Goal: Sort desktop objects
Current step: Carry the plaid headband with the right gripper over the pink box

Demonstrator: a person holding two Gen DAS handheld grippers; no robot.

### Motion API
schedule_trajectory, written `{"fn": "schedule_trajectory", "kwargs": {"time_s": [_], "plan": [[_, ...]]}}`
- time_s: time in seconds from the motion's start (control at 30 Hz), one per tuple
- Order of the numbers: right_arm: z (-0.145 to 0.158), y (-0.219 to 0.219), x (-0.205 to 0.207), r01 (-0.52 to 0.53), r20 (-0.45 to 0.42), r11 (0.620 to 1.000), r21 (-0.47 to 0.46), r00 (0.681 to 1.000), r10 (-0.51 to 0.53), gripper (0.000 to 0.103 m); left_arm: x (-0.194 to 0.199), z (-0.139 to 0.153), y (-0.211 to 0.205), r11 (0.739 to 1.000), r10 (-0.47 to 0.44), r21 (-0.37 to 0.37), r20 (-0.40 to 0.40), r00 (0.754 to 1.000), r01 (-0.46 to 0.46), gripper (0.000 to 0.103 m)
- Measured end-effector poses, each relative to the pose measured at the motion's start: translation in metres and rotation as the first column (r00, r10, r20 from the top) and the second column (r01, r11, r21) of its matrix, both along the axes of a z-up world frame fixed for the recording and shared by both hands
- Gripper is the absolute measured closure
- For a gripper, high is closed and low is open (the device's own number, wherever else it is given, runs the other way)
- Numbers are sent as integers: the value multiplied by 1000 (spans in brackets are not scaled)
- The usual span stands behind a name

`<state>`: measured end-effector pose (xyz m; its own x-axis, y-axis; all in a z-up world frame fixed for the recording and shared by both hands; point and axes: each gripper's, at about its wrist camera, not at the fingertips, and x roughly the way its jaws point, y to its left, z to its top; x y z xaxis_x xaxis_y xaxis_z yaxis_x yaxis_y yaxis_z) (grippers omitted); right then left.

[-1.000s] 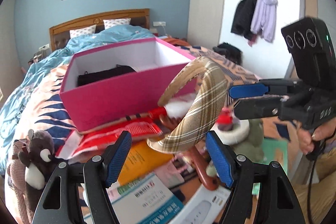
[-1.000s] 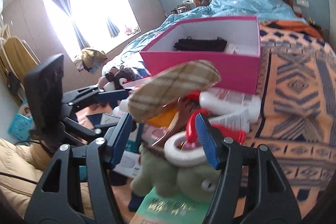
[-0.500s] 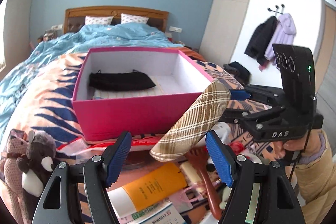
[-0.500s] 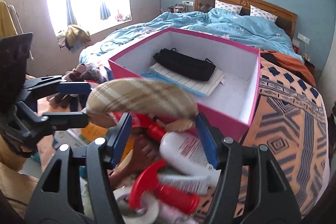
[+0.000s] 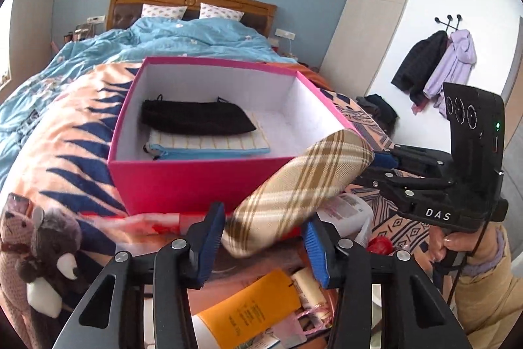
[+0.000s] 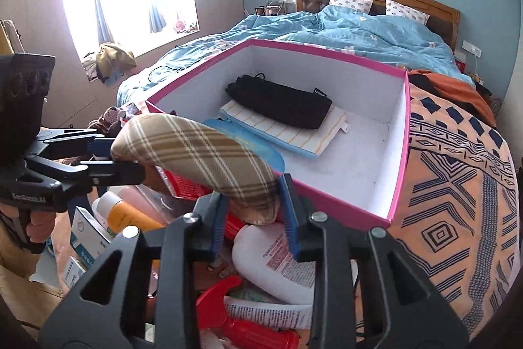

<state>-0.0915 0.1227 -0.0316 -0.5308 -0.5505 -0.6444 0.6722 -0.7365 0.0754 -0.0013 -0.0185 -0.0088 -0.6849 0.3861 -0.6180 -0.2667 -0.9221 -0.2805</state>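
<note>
— Here, plaid headband point(image 6: 196, 152) held aloft just short of the pink box point(image 5: 202, 182); right gripper point(image 6: 253, 218) clenched on one end, long axis running leftward to the other end.

— And the left gripper point(image 5: 261, 246)? Spread wide, pads either side of the band's near end; touching, perhaps, but hard to tell; box straight ahead, pouches already inside.

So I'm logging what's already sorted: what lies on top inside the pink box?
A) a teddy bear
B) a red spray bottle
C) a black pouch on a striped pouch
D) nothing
C: in the pink box, a black pouch rests on a yellow-striped pouch.
</note>
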Motion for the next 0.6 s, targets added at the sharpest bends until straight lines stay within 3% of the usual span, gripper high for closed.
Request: {"fn": "schedule_trajectory", "kwargs": {"time_s": [0.23,0.37,0.5,0.6], "plan": [[20,10,1,0,51,999,-48,999,2,70,2,22,12,997,-68,28,-18,998,68,56],[35,17,10,-27,78,997,-77,996,33,70,1,33,19,985,-147,96,4,989,146,56],[43,14,24,-55,58,997,-57,997,58,70,1,35,36,982,-181,56,-3,983,181,56],[37,13,21,-38,52,999,-27,998,39,70,-8,24,40,983,-175,51,37,984,173,56]]}}
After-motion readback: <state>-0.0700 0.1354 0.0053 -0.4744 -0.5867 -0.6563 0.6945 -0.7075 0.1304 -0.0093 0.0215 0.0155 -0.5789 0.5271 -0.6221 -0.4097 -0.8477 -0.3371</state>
